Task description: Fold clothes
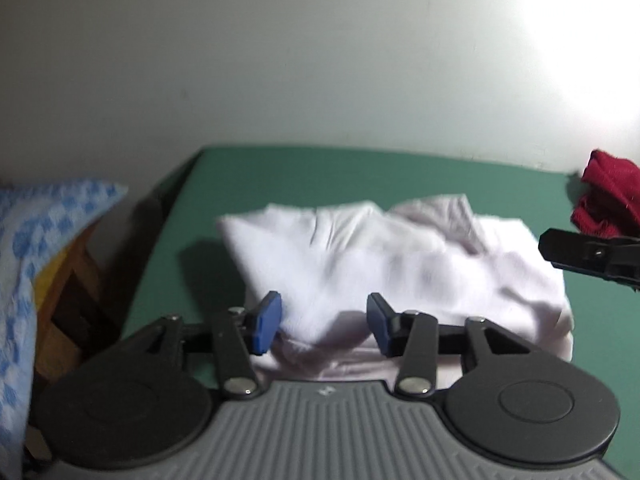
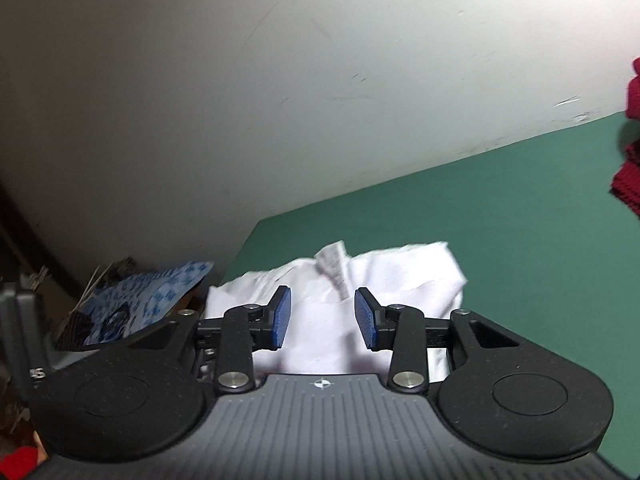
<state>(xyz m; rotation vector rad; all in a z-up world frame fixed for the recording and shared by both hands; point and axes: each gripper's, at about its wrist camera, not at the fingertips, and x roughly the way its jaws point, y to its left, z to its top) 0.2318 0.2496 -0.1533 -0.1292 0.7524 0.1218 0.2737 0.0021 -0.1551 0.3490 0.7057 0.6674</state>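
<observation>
Green table bears folded white garment; its label unreadable; both grippers' fingers apart.

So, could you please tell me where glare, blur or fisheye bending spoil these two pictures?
Left wrist view: glare washes out the pale wall at upper right, and the folded white cotton garment is smeared by motion blur. Right wrist view: sharper, no glare, but the far edge of the green table surface looks slanted, and the corners go dark.
</observation>
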